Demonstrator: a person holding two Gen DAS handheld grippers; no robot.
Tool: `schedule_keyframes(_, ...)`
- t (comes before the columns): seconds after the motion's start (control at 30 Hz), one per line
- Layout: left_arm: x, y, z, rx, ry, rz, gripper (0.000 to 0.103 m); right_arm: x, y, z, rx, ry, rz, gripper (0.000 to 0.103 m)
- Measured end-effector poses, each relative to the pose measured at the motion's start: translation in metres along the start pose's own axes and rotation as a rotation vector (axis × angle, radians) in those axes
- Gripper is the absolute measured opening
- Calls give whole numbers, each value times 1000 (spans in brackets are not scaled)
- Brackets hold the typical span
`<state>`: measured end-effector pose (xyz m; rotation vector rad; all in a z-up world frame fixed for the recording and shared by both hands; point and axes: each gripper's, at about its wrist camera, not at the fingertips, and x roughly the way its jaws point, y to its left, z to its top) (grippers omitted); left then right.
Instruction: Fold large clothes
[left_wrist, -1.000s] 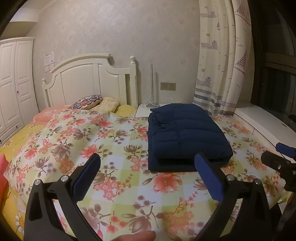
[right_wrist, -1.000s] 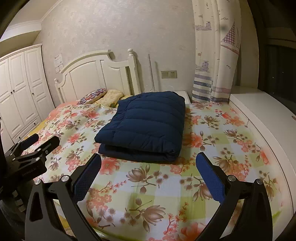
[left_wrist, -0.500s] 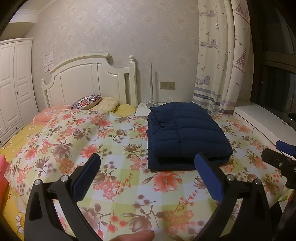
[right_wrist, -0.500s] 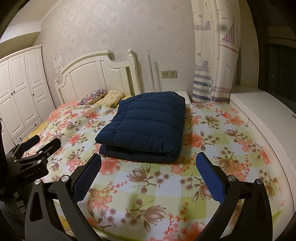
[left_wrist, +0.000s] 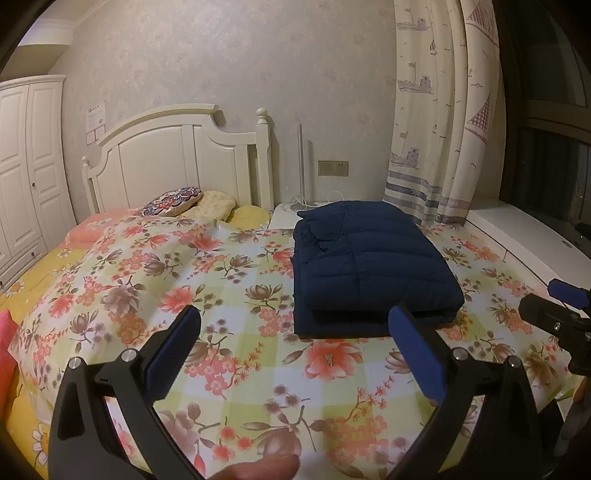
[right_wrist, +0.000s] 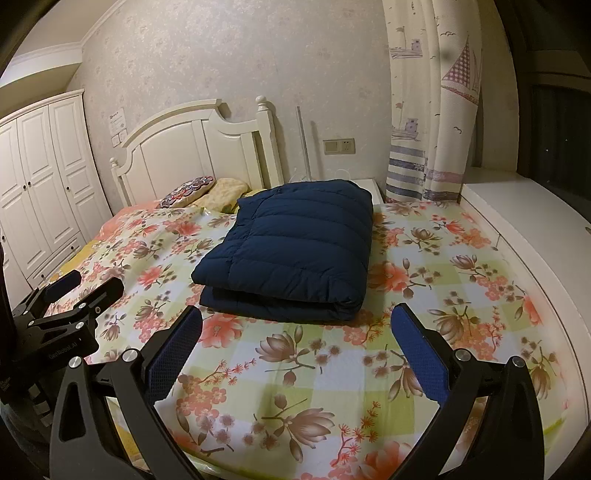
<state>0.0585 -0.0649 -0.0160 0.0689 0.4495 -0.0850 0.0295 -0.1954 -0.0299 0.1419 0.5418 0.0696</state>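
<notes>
On the bed, location of garment: the navy quilted jacket (right_wrist: 295, 251) is lying folded into a thick rectangle on the floral bedspread (right_wrist: 314, 369), toward the far right of the mattress and near the curtain (left_wrist: 439, 122); nothing is touching it.
Fold condition: layers are stacking evenly, with the rounded fold facing right in the right wrist view and a lower layer showing slightly along the near edge.
Left gripper: the left gripper (left_wrist: 293, 341) is hovering above the near part of the bedspread with its blue pads (left_wrist: 173, 354) spread wide apart, gripping nothing.
Right gripper: the right gripper (right_wrist: 295, 343) is likewise hanging over the near edge of the bed, pads parted and empty, well short of the jacket.
Step in hand (judgement): the folding is appearing complete or nearly so; both tools are standing clear for inspection or release.
Technique, inspection: checking that the near edges are lining up, since the protruding lower layer is the only visible unevenness.
Technique, correction: if squaring is wanted, approaching low from the near side, one gripper at each near corner, and pinching all layers together so the slippery padded shell is not sliding apart.
Technique, pressing: puffy filling is tending to spring open; pressing down flat along the top is helping it settle.
Hazard: catching the bedspread along with the jacket; keeping the lower pad above the sheet is avoiding this.
Clearance: pillows (left_wrist: 173, 195) by the headboard (left_wrist: 177, 155) are lying well apart from the work.
</notes>
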Motion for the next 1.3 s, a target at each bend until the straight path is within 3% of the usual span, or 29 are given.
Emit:
schedule_keyframes(0.8, 2, 2, -1, 23, -3, -21, 101, 4, 2, -2, -9, 9, 8, 99)
schedule_keyframes(0.97, 14, 0, -2, 12, 6, -62, 101, 17, -1, -7, -25, 37, 2, 99)
schedule_keyframes(1.03, 30, 2, -2, 7, 56, -109, 101, 24, -7, -8, -24, 53, -5, 99)
schedule_keyframes(1.13, 61, 15, 1, 25, 131, -103, 101, 28, -30, -1, -11, 52, -44, 98)
schedule_keyframes(1.2, 92, 43, 6, 17, 190, -92, 101, 22, -60, 13, -14, 28, -132, 98)
schedule_keyframes(1.3, 149, 117, 20, -29, 268, 6, 101, 7, -134, 37, -11, 3, -337, 99)
